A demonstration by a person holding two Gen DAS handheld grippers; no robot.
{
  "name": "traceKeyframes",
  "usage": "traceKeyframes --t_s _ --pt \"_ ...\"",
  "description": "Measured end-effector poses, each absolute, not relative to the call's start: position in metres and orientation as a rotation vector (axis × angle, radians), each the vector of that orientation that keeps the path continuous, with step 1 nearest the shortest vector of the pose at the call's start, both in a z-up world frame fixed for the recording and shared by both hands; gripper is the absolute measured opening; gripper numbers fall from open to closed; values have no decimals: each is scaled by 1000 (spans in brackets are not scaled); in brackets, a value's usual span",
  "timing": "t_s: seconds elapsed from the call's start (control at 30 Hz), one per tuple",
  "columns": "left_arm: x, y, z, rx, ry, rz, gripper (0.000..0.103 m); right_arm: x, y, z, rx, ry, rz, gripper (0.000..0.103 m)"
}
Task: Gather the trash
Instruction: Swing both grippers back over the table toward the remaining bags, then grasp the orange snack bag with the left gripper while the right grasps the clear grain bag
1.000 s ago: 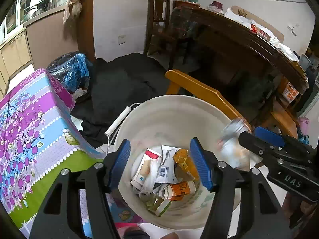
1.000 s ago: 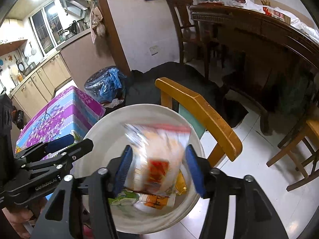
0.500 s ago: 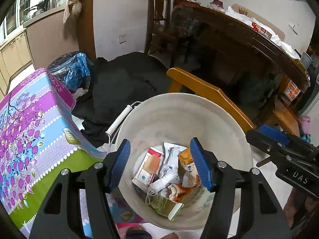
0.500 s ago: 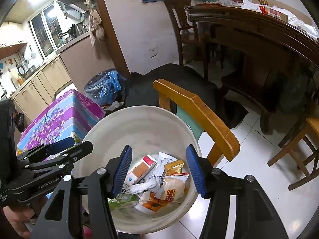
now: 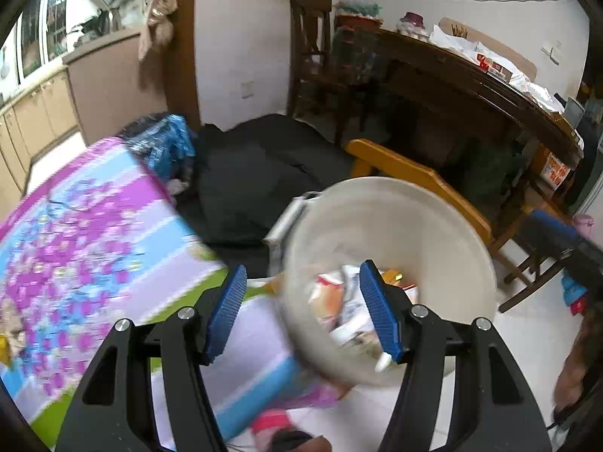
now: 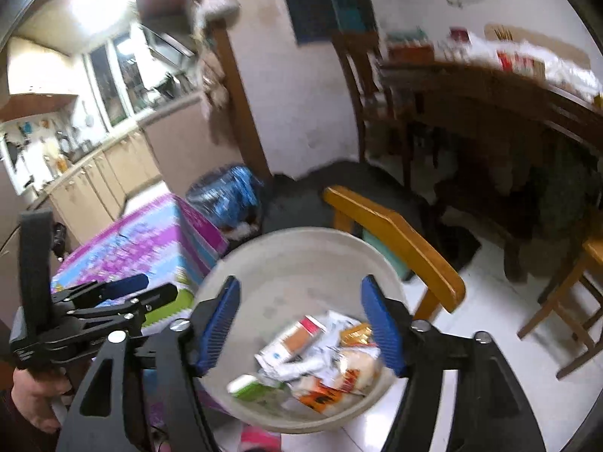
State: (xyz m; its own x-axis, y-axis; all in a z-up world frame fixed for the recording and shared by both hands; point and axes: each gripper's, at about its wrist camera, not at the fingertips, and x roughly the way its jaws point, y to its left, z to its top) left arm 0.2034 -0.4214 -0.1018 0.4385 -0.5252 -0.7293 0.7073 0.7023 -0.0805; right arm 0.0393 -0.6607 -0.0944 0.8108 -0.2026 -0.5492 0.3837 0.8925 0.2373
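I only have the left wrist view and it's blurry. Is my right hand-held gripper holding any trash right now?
Observer: No. In the right wrist view the right hand-held gripper is open with nothing between its fingers, above the trash bucket.
Operator: What's in the bucket? I just see smeared colours.
Observer: The right view shows a white carton with a red end, a green-and-white pack and an orange wrapper among the litter.
Operator: And my left one, how does it look from there?
Observer: The left hand-held gripper sits to the left of the bucket, in front of the floral tablecloth, with a hand on its handle. From that side I can't judge its jaws.
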Motion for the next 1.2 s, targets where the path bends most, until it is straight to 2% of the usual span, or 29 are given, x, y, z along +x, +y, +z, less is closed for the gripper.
traceKeyframes --t_s 0.1,0.2,0.4,0.43,0.57,0.83,1.0,1.1,1.13,1.2 --pt "211 -376 -97 256 783 -748 60 39 -627 -88 321 507 -252 82" --pt "226 -312 -92 223 767 -682 60 46 -591 -91 318 510 -168 83" --pt "279 -131 -76 0 755 -378 60 73 -528 -114 330 564 -30 84" --pt "286 -112 -74 -24 755 -333 65 79 -520 -119 338 575 -16 84" --pt "328 -37 -82 -139 824 -171 71 100 -493 -134 348 615 40 84" --pt "376 -33 -130 -104 986 -99 71 127 -469 -145 327 660 94 84" --pt "377 -39 -135 -84 970 -63 71 134 -470 -150 329 676 100 84" --pt "360 -23 -119 -154 885 -43 71 135 -471 -153 335 674 104 84" --pt "357 -22 -116 -144 873 -36 74 136 -470 -154 337 676 105 84" --pt "363 -30 -124 -98 913 -50 75 141 -466 -158 335 689 114 84"
